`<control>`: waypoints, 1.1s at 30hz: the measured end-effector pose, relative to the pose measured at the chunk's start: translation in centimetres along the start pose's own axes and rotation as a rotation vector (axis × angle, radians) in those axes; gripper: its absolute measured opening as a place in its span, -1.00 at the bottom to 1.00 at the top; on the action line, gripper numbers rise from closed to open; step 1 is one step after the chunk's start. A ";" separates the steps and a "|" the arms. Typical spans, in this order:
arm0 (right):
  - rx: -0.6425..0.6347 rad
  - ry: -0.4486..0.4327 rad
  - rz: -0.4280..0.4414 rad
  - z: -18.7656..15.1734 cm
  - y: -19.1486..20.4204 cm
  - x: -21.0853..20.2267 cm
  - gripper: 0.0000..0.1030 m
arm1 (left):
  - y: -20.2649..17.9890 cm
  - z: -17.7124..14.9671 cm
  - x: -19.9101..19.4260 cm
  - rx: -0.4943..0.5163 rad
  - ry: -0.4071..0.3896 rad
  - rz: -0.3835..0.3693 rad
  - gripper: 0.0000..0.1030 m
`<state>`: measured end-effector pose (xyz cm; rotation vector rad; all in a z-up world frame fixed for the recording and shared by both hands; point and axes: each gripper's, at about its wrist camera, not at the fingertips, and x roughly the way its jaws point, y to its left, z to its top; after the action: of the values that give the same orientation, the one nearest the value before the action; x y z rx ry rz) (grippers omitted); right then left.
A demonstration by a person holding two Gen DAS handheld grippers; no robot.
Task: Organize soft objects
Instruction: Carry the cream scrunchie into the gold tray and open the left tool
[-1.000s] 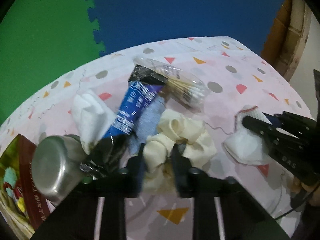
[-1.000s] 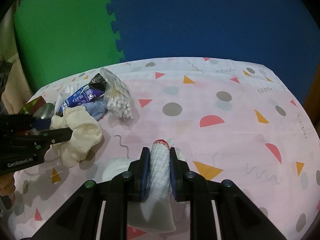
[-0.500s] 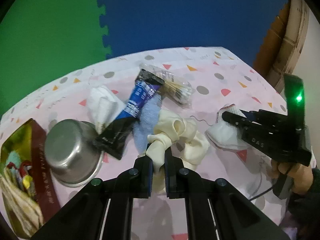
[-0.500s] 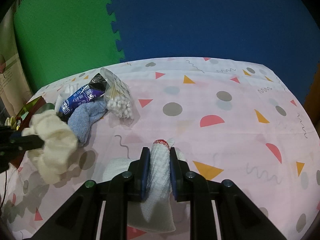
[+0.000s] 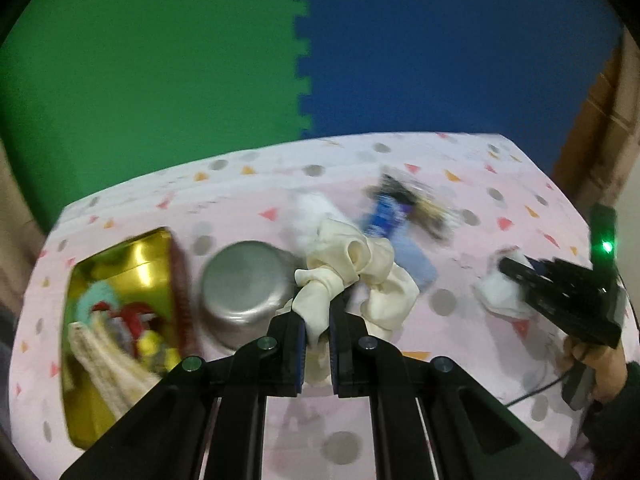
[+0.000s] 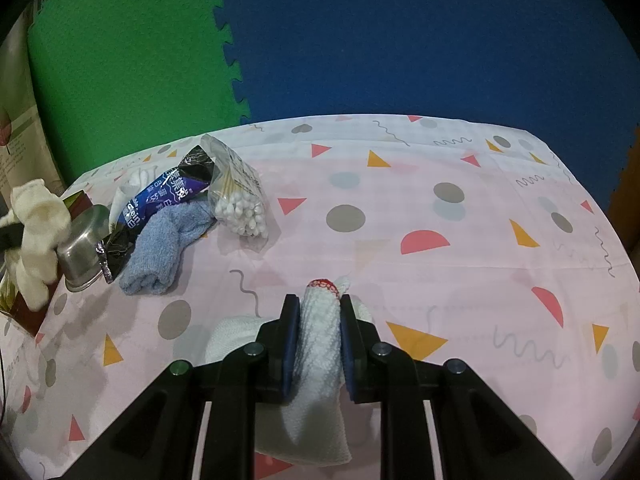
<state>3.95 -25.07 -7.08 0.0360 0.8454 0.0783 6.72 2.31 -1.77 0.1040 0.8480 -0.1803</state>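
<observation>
I am holding my left gripper clamped on a fold of the cream scrunchie, which is hanging lifted above the table, between the steel bowl and the blue towel. It is handling as I would expect of gathered fabric: very light, floppy, squashing flat between the pads, so I am judging that a pinch on any thick ruffle is enough and that nothing here is going to break. The loose loops are dangling, and they could snag on the bowl's rim.

My right gripper is closed on a white sock with a red-trimmed cuff, taking it across its rolled middle while it lies on the cloth near the front edge of the table. It is also soft and limp; I am judging that holding it mid-length keeps both ends from dragging far.

Counting outward, I am seeing one scrunchie, one white sock in my jaws with more white fabric under it that I cannot separate, one folded blue towel, and one white cloth behind the pile toward the far left corner. Among the hard things there is one steel bowl, one blue snack packet, one bag of cotton swabs, and one gold tin at the left edge, already holding a knitted piece and some colourful items that the blur is keeping me from counting.
</observation>
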 end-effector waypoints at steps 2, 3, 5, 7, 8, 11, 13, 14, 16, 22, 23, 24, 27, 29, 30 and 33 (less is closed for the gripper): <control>0.001 0.000 0.001 0.0 0.0 0.0 -0.62 | 1.8 0.3 -0.5 -0.029 -0.007 0.036 -0.85; 0.001 0.000 0.000 0.0 0.0 0.0 -0.62 | 2.5 0.4 -0.7 -0.039 -0.012 0.056 -0.85; 0.000 0.000 0.000 0.0 0.0 0.0 -0.62 | 4.3 0.7 -1.2 -0.066 -0.019 0.092 -0.85; -0.002 0.000 -0.002 0.0 0.1 0.0 -0.62 | 6.5 1.2 -1.5 -0.103 -0.023 0.128 -0.85; -0.002 0.000 -0.002 0.0 0.0 0.1 -0.62 | 7.3 1.3 -1.6 -0.114 -0.025 0.143 -0.85; -0.003 0.000 -0.003 0.0 0.0 0.1 -0.62 | 10.2 1.7 -1.7 -0.166 -0.023 0.191 -0.85; -0.003 0.000 -0.003 0.1 0.0 0.1 -0.62 | 12.2 1.9 -1.4 -0.210 -0.015 0.199 -0.85; -0.003 0.000 -0.003 0.0 0.0 0.1 -0.62 | 12.8 2.0 -1.2 -0.222 -0.007 0.208 -0.85; -0.004 0.000 -0.003 0.1 0.0 0.1 -0.62 | 14.0 2.1 -0.3 -0.242 0.009 0.222 -0.85; -0.003 0.000 -0.003 0.0 0.0 0.1 -0.62 | 16.0 2.1 3.0 -0.284 0.070 0.245 -0.85; -0.003 0.000 -0.003 0.0 0.0 0.1 -0.62 | 16.1 2.1 3.4 -0.285 0.076 0.251 -0.84; -0.003 0.000 -0.003 0.0 0.1 0.1 -0.62 | 16.3 2.1 4.0 -0.283 0.086 0.258 -0.84; -0.003 0.000 -0.004 0.0 0.0 0.1 -0.62 | 16.6 2.1 5.3 -0.296 0.116 0.261 -0.82; -0.003 0.000 -0.003 0.0 0.0 0.1 -0.62 | 16.9 2.1 6.1 -0.308 0.134 0.256 -0.81; -0.003 -0.001 -0.003 0.0 0.0 0.1 -0.62 | 17.0 2.0 6.5 -0.310 0.143 0.262 -0.80; -0.003 -0.001 -0.004 0.1 0.0 0.1 -0.62 | 17.1 2.0 7.2 -0.304 0.158 0.274 -0.74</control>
<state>4.06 -25.03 -7.09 0.0321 0.8448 0.0760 16.26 17.90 -5.58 -0.0521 0.9990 0.2165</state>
